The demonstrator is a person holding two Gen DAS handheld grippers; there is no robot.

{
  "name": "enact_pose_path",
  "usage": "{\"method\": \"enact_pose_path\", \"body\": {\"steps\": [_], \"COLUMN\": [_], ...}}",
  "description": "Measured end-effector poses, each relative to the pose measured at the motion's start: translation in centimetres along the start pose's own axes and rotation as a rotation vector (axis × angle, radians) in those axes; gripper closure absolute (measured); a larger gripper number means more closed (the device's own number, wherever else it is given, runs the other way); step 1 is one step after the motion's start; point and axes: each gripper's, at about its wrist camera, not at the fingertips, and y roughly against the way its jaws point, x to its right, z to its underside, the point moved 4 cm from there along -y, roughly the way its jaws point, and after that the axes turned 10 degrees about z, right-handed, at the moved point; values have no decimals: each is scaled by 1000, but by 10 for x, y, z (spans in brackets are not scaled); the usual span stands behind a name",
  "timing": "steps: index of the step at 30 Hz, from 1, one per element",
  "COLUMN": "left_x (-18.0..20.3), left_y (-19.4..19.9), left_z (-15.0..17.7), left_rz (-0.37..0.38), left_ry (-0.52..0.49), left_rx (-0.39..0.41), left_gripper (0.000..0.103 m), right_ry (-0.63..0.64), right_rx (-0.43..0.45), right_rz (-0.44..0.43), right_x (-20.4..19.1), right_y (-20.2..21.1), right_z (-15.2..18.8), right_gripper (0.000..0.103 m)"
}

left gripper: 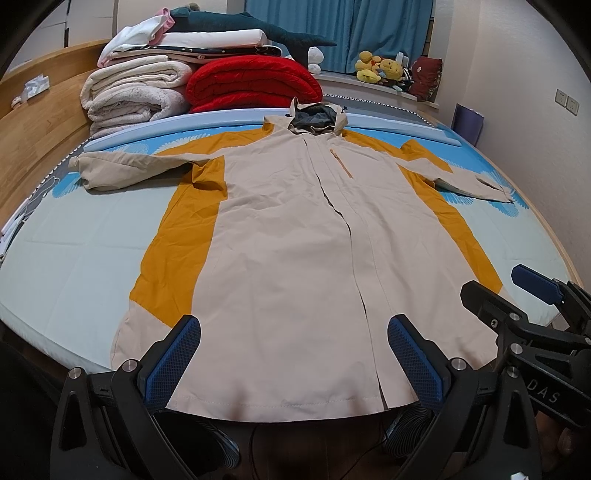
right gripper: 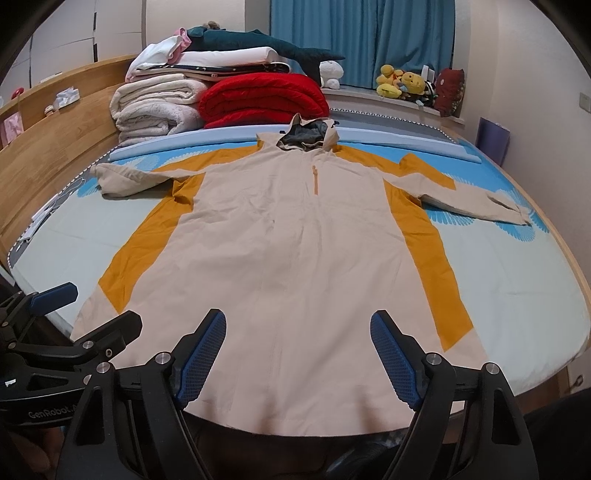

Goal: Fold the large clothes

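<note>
One long hooded coat (left gripper: 291,236) lies flat and face up on the bed (left gripper: 74,258), cream down the middle with two mustard side panels, hood towards the far end, hem hanging just over the near edge. Both sleeves are spread out, one to each side. The front zip runs down the centre, partly open near the hem.

Two grippers hover over that hem, both angled downwards at the cloth. The left gripper (left gripper: 293,350) has its blue pads spread wide, nothing between them but the coat lying below. The right gripper (right gripper: 297,347) sits just beside it, jaws likewise wide apart and gripping nothing. Each one shows at the edge of the other's view, so they are side by side, close together.

Further out, at the far end of the bed: one red quilt (left gripper: 255,86), folded, next to a stack of pale blankets (left gripper: 136,94). One dark green shark plush (left gripper: 255,27) tops the stack. Blue curtains (left gripper: 340,33) hang behind, and a cluster of yellow soft toys (left gripper: 380,68) sits on the sill.
</note>
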Motion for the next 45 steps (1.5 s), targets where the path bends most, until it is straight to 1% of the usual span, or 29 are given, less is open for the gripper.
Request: {"method": "enact_pose_path", "body": {"steps": [11,13,14,15,16,17,18,19,20,21,24,26,28,29,31,32,33,34,37,39,40,41,42,43,44,45], "left_x": [0,0,0,0,2,-1,-4,-10,-16,-26,-61,-85,-118,-128,-158,-169,-178,-190,-202,-204,-211,-216,-219,-222,-226,-227], "left_y": [0,0,0,-1,-1,-2,-3,-4,-5,-6,-13,-23,-36,-40,-55,-61,-65,-72,-80,-81,-81,-82,-82,-82,-79,-77], "left_z": [0,1,1,0,-1,-4,-5,-8,-9,-12,-18,-18,-16,-13,-6,-2,3,11,26,28,28,29,32,34,37,38], "left_rz": [0,2,-1,-4,-6,-11,-18,-32,-47,-79,-164,-218,-305,-330,-384,-395,-401,-396,-377,-358,-360,-360,-372,-381,-376,-374], "left_ry": [-1,-2,-3,-8,-11,-8,-2,11,21,41,101,140,190,206,258,285,313,361,442,462,444,422,403,395,395,396], "left_rx": [1,0,-1,-4,-9,-15,-19,-23,-25,-29,-46,-68,-98,-111,-162,-181,-199,-222,-266,-271,-248,-239,-244,-244,-236,-229], "left_gripper": [3,6,13,22,28,40,52,56,61,63,64,64,62,62,58,54,52,52,53,59,67,82,94,95,98,99], "right_ry": [0,-2,-2,-3,-7,-11,-22,-36,-52,-81,-177,-217,-249,-269,-285,-297,-307,-327,-375,-394,-406,-412,-414,-417,-421,-420], "right_rx": [1,1,1,1,3,6,11,12,11,2,-64,-129,-180,-219,-274,-328,-359,-406,-511,-548,-556,-561,-564,-560,-555,-543], "right_rz": [1,1,1,-2,-5,-4,3,16,33,60,154,257,312,344,384,405,413,421,435,416,404,395,386,377,363,364], "right_x": [0,-1,-1,-1,0,1,6,12,18,30,74,110,135,152,173,187,194,204,225,228,230,230,231,231,232,234], "right_y": [0,0,0,0,0,1,0,-1,-3,-7,-32,-56,-75,-90,-108,-121,-126,-134,-145,-147,-148,-149,-150,-150,-149,-144], "right_z": [1,1,1,1,0,-2,-5,-8,-10,-13,-19,-18,-14,-10,1,12,21,32,59,67,69,70,70,70,70,71], "right_gripper": [22,23,24,25,29,33,43,49,52,54,54,54,52,52,51,50,50,50,50,50,50,50,54,75,92,95]}}
